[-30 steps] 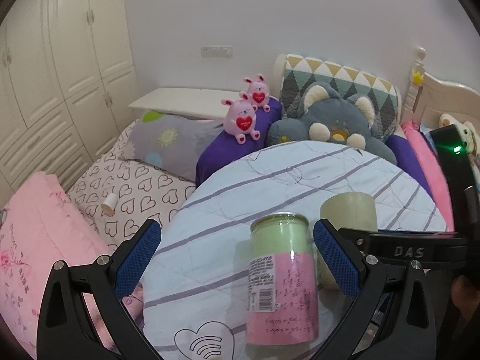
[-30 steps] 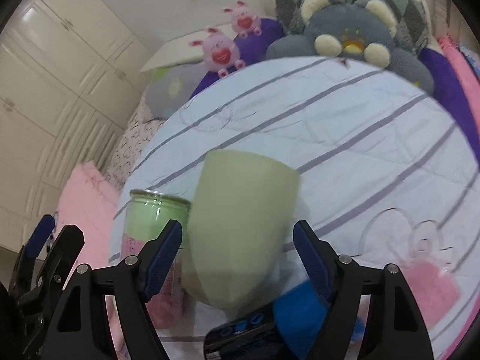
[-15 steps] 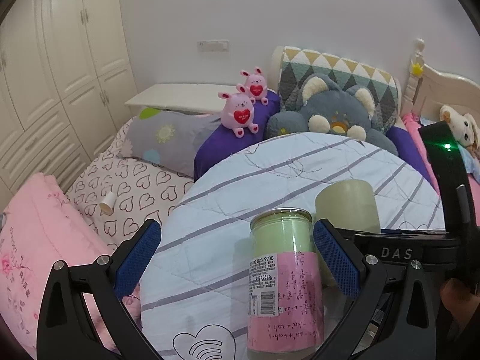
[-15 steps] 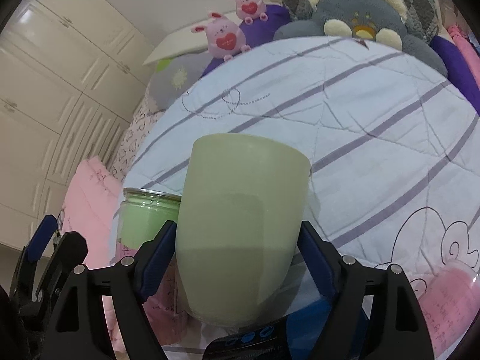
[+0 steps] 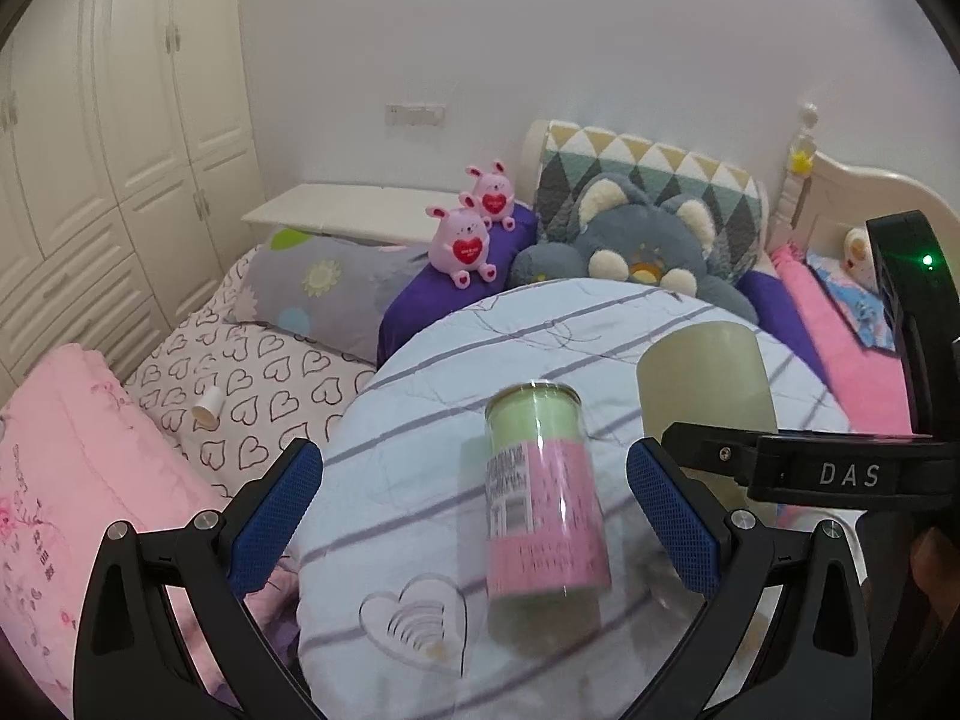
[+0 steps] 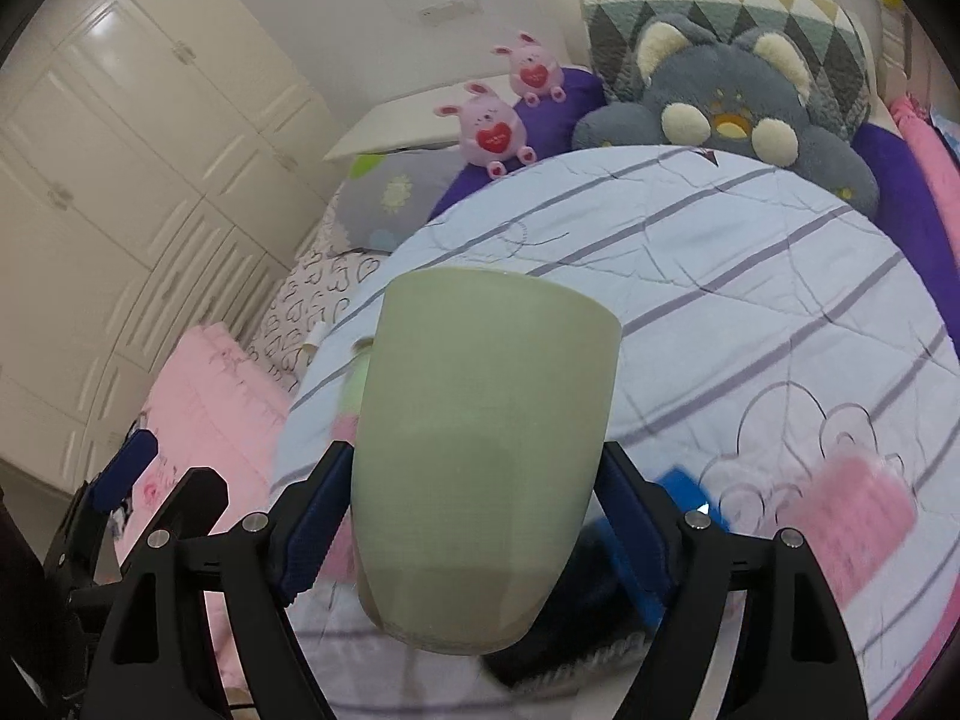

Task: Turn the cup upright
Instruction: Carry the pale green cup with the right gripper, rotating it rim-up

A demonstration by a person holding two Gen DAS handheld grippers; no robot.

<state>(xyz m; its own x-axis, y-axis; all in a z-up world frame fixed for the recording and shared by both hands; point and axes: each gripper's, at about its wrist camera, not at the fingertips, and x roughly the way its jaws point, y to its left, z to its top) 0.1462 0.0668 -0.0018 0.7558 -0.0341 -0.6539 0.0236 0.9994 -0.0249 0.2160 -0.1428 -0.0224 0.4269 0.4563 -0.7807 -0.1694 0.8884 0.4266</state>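
1. The pale green cup fills the centre of the right wrist view, clamped between the blue-padded fingers of the right gripper; both pads press against its sides.
2. The cup's wider end points up and away from the camera, its narrower end down near the lower middle of the frame. Whether it rests on anything I cannot tell.
3. In the left wrist view the same cup sits right of centre, with the black body of the right gripper, marked "DAS", crossing in front of its lower part.
4. The left gripper is spread wide and holds nothing; its blue fingers sit at lower left and lower right of the frame.
5. Between those fingers, without touching either, stands a blurred jar with green contents and a pink label, tilted a little.
6. The jar stands on a round worktop covered in a pale blue cloth with grey stripes.
7. Beyond it lies a bed with a grey bear plush, two pink bunny toys and a heart-print sheet; white wardrobes fill the upper left.
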